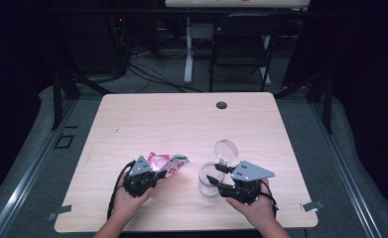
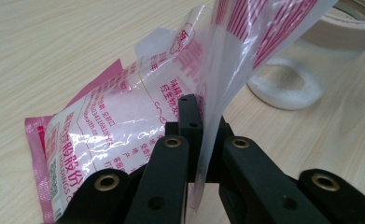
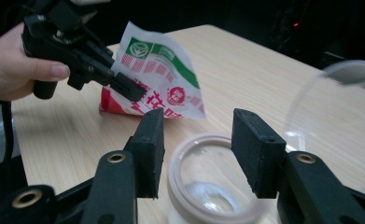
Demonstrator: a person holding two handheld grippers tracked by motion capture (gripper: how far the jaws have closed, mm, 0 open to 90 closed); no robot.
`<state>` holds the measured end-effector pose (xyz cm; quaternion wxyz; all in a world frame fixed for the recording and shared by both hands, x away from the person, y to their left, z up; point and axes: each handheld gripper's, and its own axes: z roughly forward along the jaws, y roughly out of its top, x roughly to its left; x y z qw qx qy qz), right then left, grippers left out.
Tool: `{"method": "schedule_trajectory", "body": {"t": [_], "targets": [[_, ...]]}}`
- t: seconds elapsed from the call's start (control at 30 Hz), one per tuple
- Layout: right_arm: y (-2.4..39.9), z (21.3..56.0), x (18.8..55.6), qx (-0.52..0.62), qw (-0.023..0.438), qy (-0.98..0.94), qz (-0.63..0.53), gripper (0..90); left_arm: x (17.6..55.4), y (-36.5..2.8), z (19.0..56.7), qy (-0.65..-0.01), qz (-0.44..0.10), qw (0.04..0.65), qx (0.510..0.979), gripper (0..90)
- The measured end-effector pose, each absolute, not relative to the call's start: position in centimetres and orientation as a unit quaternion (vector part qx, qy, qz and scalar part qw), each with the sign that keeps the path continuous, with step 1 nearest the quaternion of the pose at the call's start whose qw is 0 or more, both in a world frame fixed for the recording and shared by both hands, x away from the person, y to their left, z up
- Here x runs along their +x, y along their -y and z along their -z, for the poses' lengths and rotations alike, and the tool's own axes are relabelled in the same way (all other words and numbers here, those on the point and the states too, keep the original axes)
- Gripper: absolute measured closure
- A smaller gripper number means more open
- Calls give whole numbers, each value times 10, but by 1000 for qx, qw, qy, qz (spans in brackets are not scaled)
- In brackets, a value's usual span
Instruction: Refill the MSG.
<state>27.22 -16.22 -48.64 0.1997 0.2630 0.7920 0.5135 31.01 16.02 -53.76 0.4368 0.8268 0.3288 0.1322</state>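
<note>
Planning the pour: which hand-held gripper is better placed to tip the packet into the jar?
Left: its hand-held gripper is shut on the packet; the right one stands open around the jar.

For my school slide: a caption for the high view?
Left gripper pinches a snack bag; right gripper reaches an open jar.

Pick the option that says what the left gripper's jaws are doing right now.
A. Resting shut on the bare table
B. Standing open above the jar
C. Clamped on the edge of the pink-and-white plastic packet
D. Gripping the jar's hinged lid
C: in the left gripper view the left gripper has its black jaws pressed together on the film of the plastic packet, lifting its edge off the table.
</note>
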Motion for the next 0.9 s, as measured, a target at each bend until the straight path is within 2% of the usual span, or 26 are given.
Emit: {"method": "schedule_trajectory", "body": {"t": [0.23, 0.4, 0.77, 0.9], "targets": [[125, 490, 297, 240, 171, -812, -504, 546, 302, -165, 534, -319, -131, 439, 829, 900], [102, 490, 311, 216, 168, -826, -492, 574, 298, -169, 535, -320, -127, 445, 827, 900], [76, 495, 331, 205, 152, -843, -473, 556, 294, -173, 537, -321, -126, 444, 827, 900], [70, 496, 330, 189, 143, -854, -463, 611, 294, -174, 537, -322, -125, 445, 827, 900]]}}
